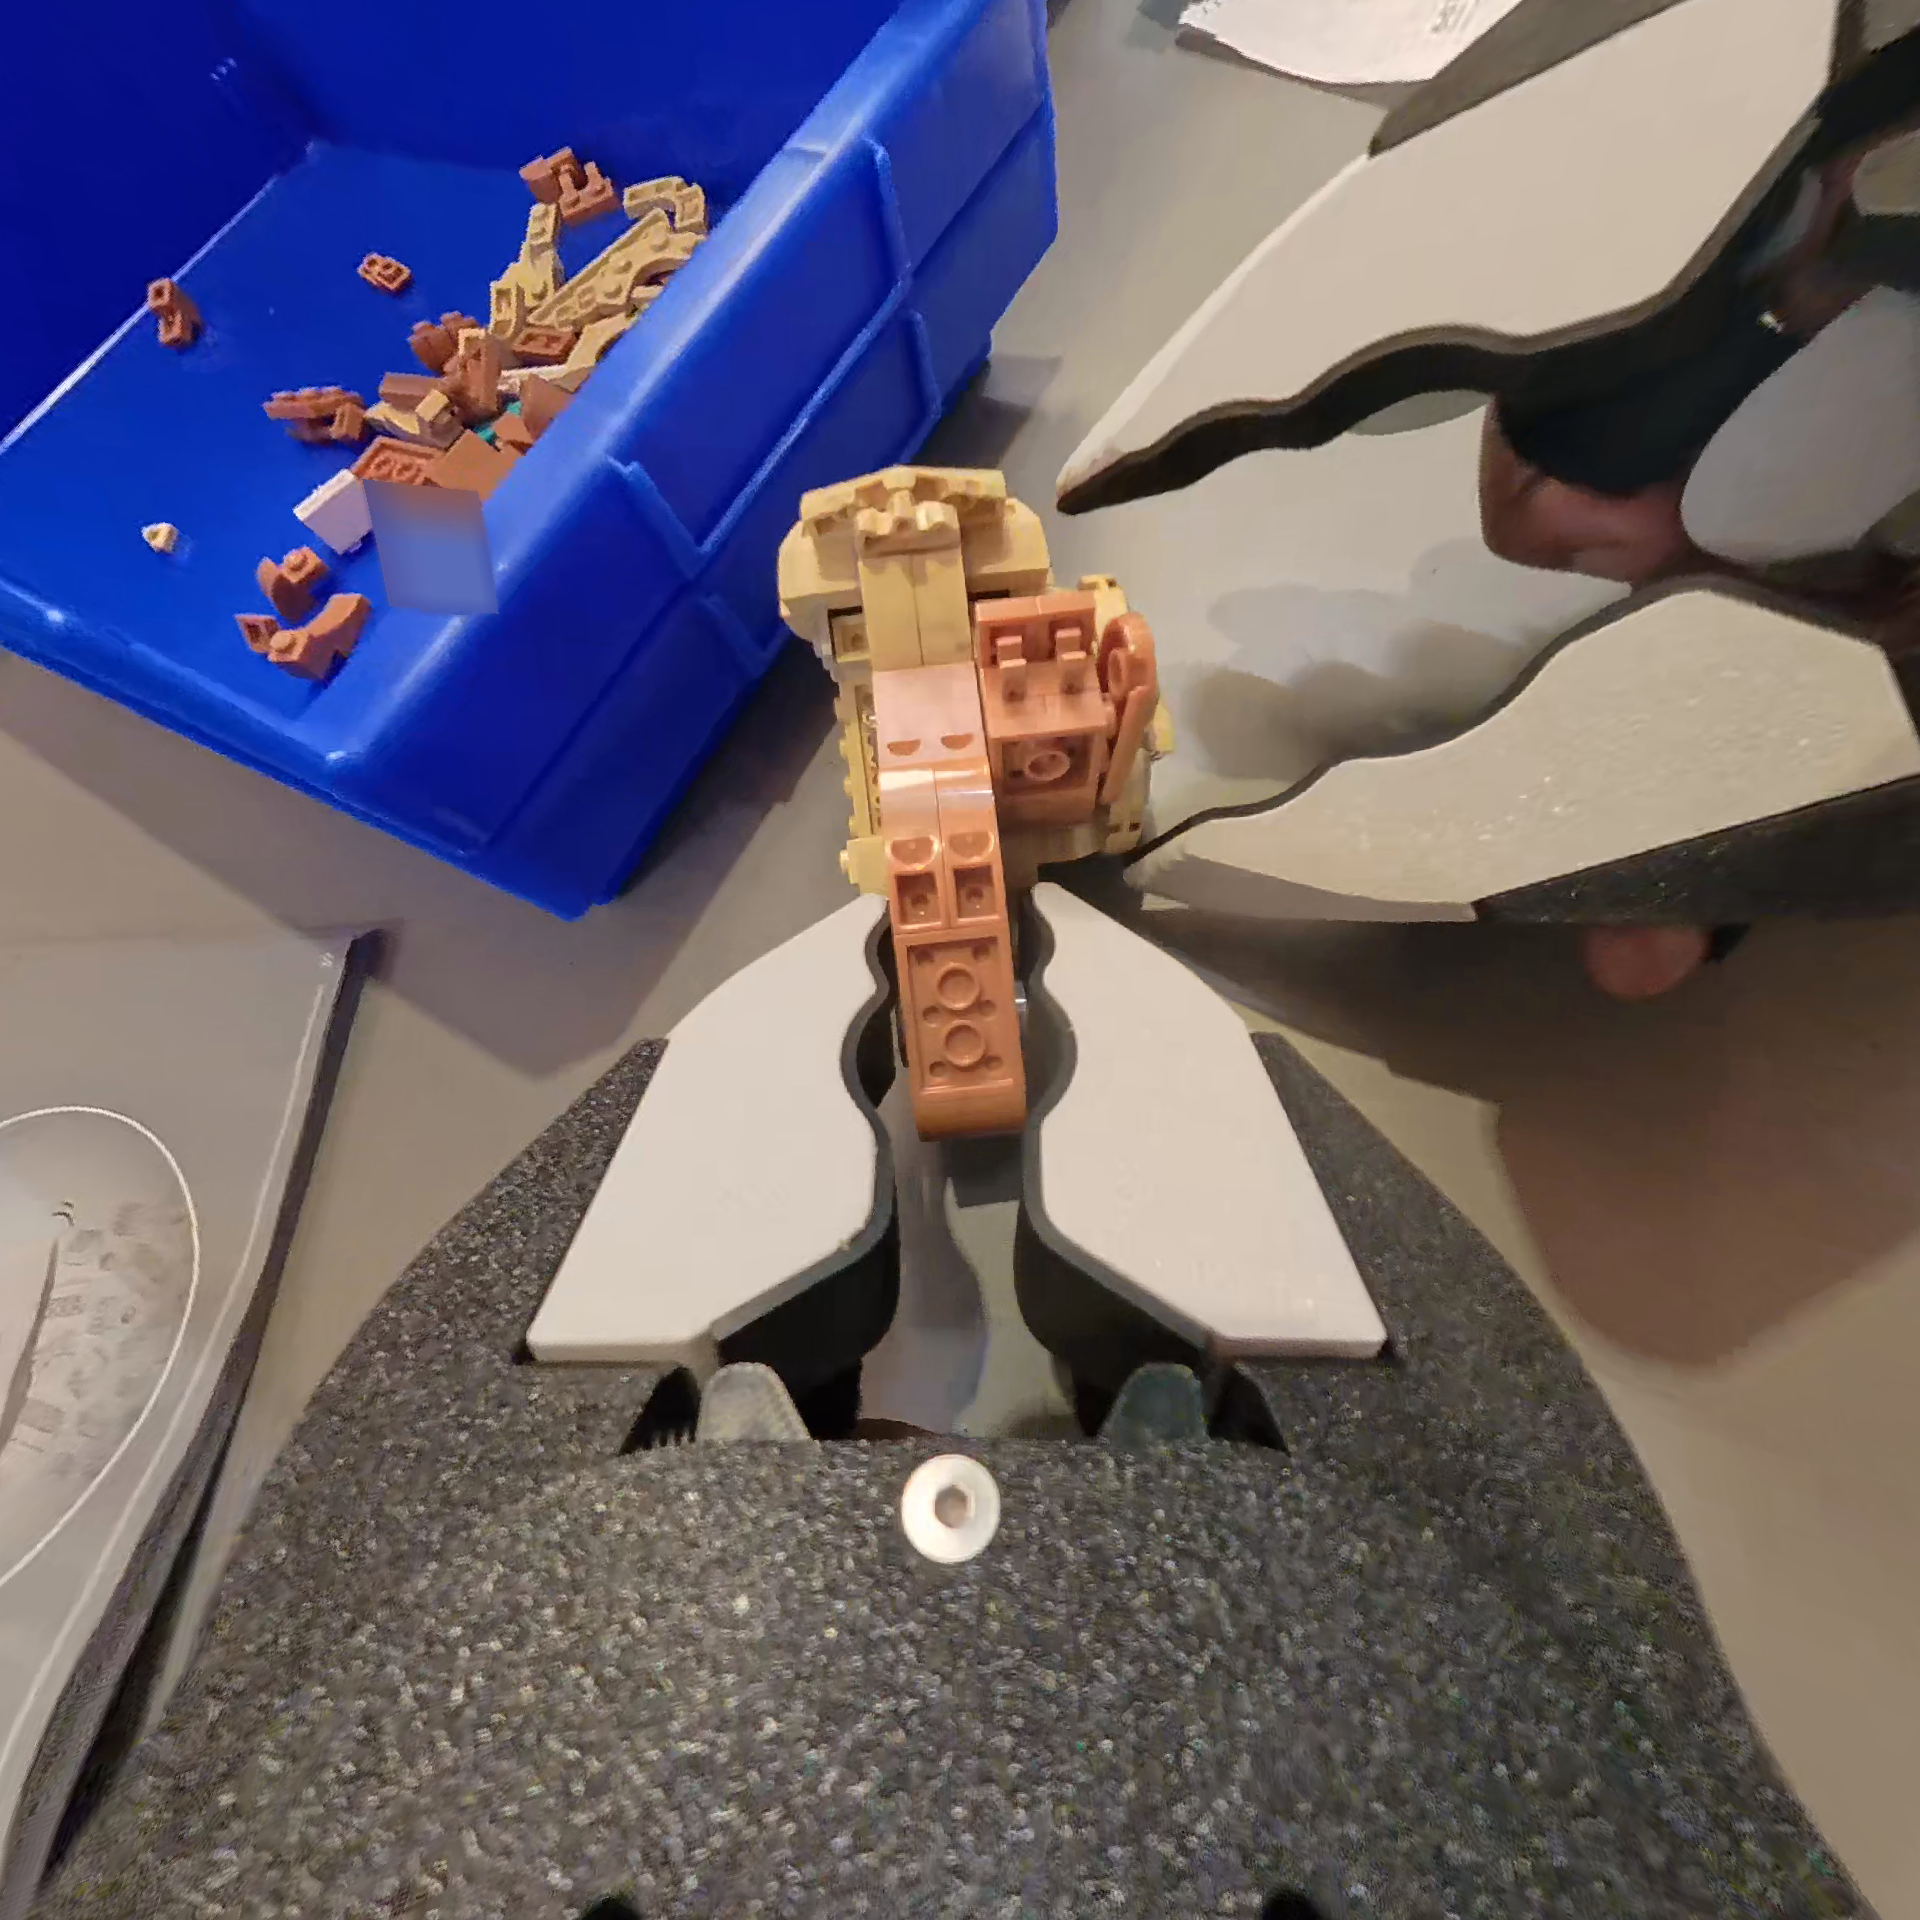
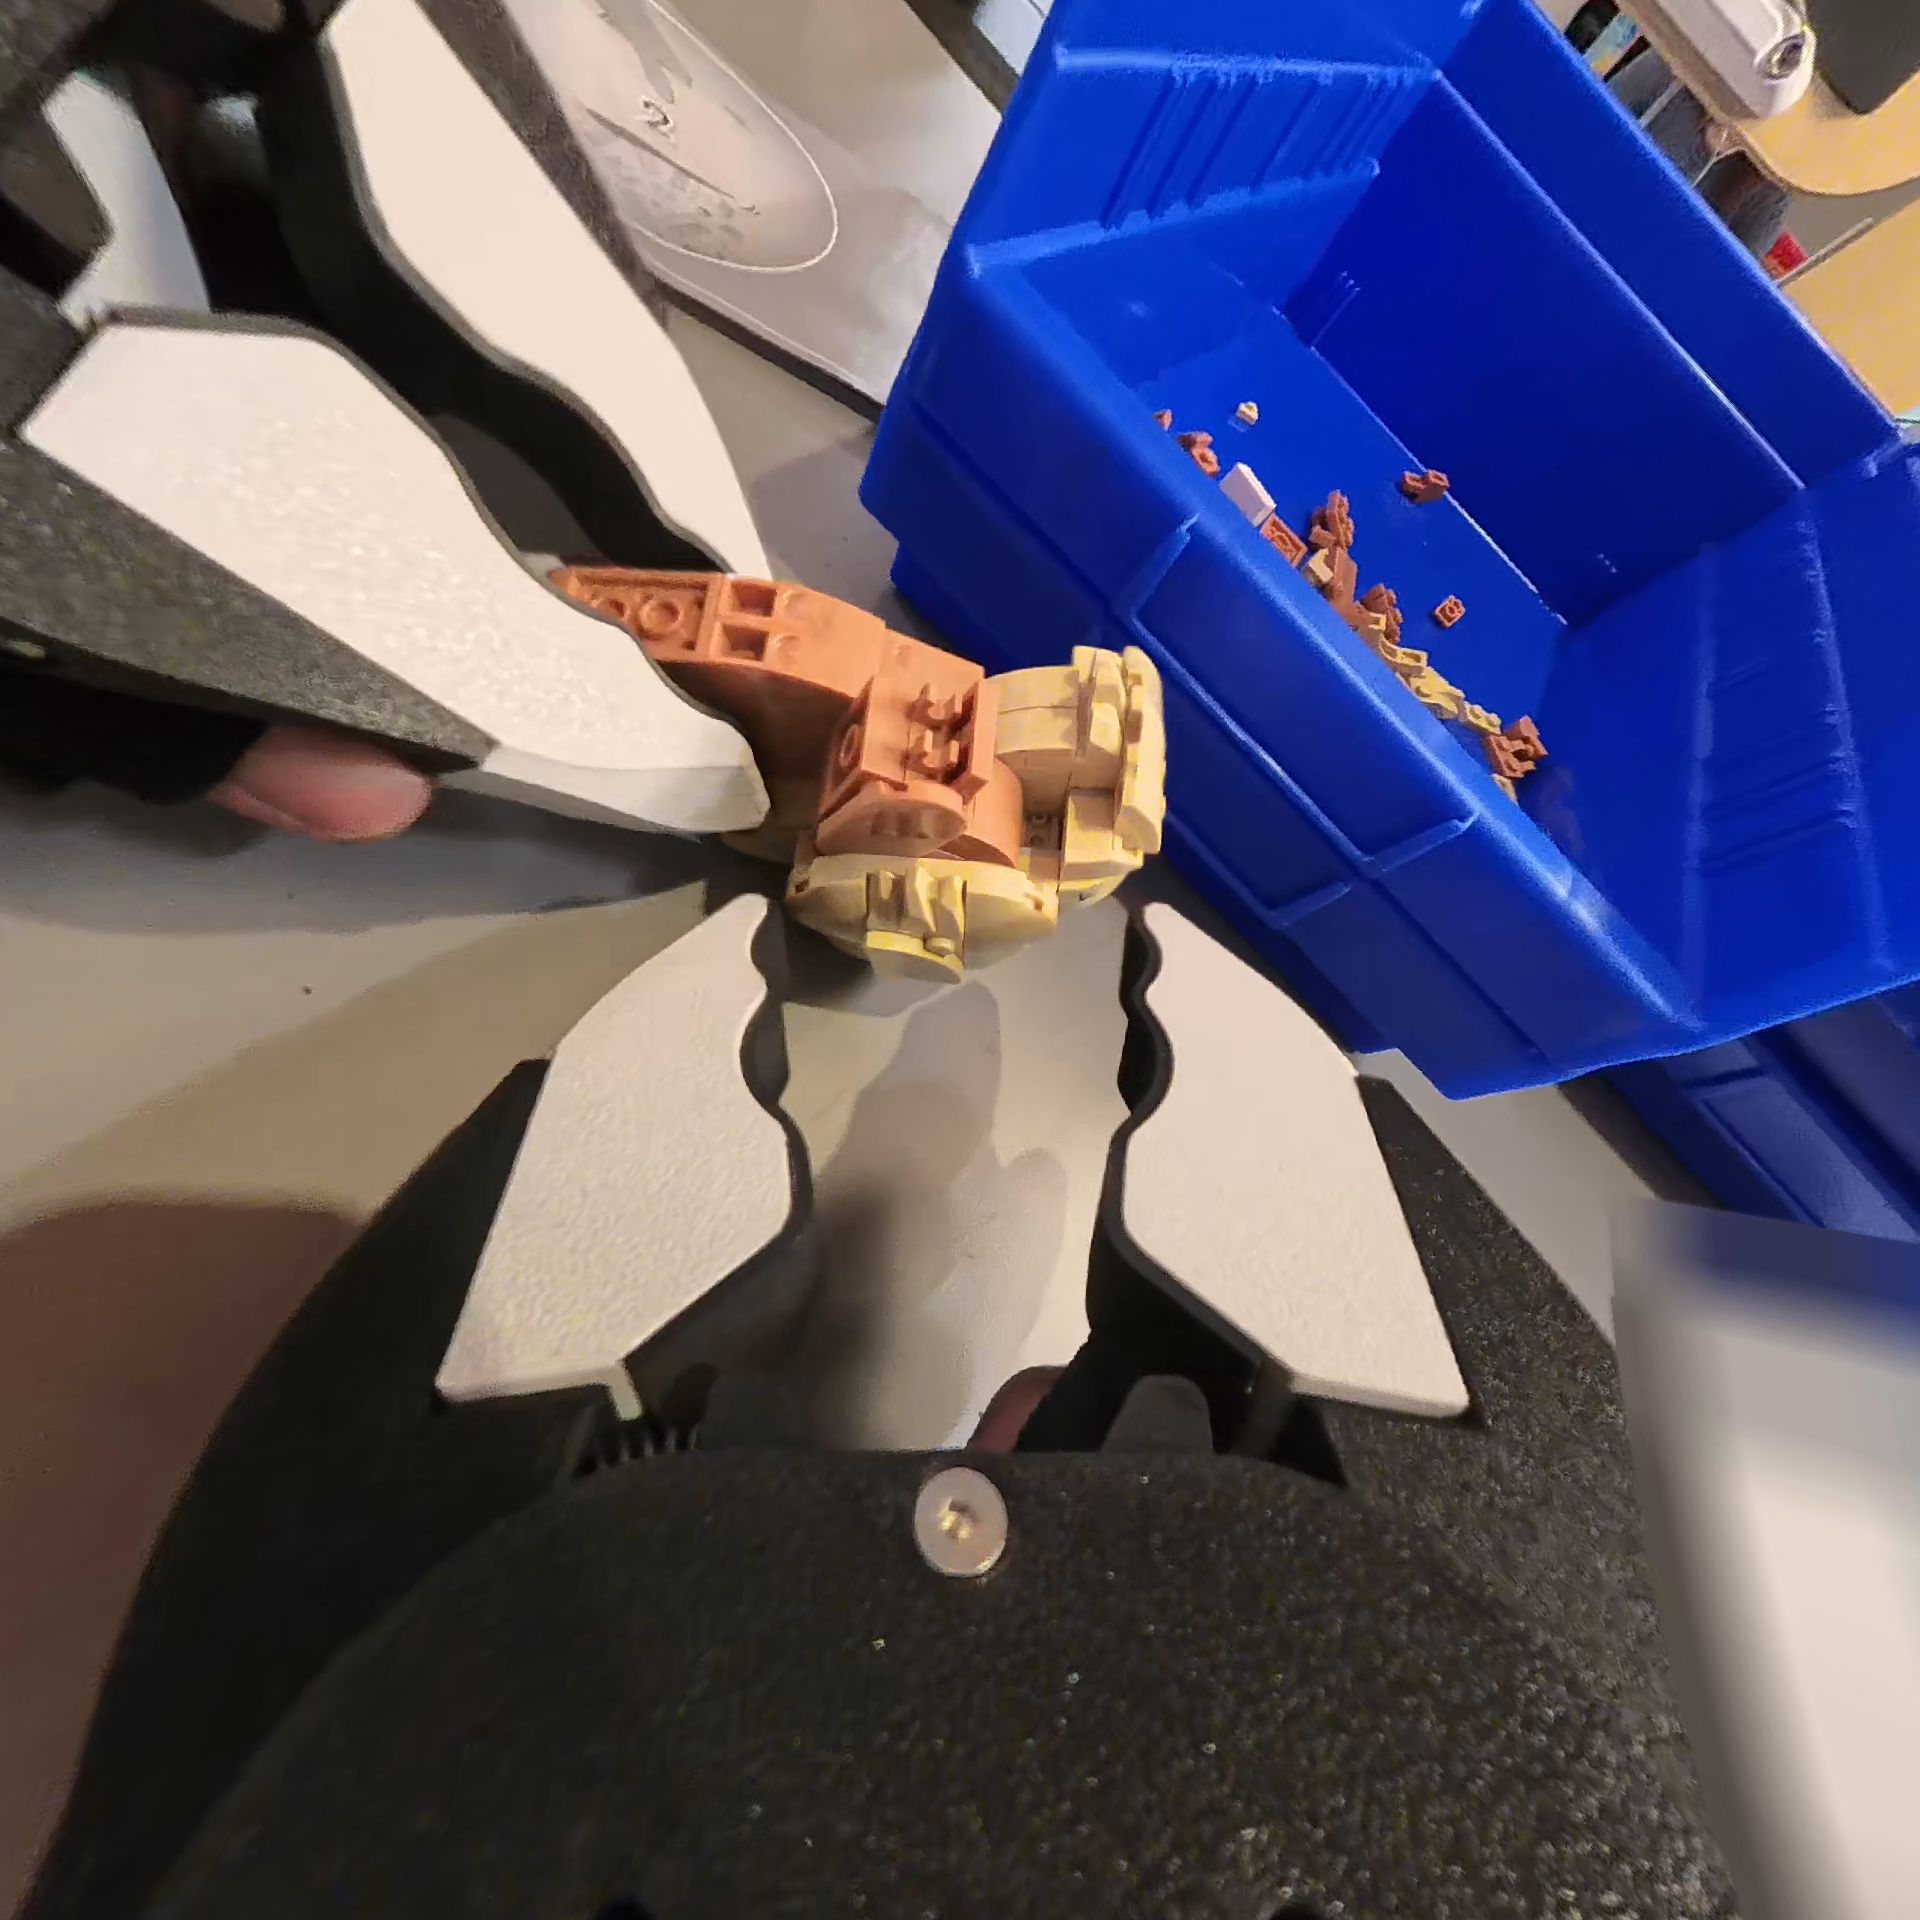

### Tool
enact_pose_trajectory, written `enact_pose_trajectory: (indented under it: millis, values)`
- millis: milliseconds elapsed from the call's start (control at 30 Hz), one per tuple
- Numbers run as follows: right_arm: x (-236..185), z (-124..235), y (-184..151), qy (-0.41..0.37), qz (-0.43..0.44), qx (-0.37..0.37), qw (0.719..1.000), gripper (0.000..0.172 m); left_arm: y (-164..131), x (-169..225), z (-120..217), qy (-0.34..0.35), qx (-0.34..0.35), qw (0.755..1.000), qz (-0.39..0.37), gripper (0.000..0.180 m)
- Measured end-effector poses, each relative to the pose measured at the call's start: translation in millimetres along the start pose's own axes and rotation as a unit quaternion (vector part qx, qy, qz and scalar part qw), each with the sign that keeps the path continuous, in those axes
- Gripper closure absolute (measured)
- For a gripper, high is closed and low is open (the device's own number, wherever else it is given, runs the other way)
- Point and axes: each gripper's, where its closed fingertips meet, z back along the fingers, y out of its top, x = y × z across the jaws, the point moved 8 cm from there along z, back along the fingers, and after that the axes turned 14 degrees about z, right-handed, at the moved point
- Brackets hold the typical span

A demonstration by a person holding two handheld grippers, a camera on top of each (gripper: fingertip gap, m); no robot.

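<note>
Light: bright, even, from above; my views are well exposed.
Shadows: soft grey ones spread on the matte grey counter [image 1: 1351, 644] beside the tan and brown toy-brick model [image 1: 945, 707].
Glare: pale sheen on the glossy blue plastic bin [image 2: 1351, 831].
Blur: my outer edges smear; the bottom-right patch is a mosaic.
Distortion: strong wide-angle bending at the borders.

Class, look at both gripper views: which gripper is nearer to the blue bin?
Hard to call; probably the right gripper. Its open jaws sit just short of the bin, behind the brick model's tan end. The left gripper clamps the model's brown tail, bin wall beside it.
</note>
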Motion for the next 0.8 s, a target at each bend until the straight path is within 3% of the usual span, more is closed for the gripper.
enact_pose_trajectory:
  millis: [367,800]
  values:
    - [-0.6,-3.9,5.5,-0.030,-0.002,0.003,1.000,0.113,-0.3,-1.4,-0.2,-0.004,0.011,0.999,0.047,0.160]
    - [-2.0,-7.6,7.5,-0.009,0.016,0.013,1.000,0.121,-0.9,-5.5,1.0,-0.009,0.013,0.998,0.064,0.160]
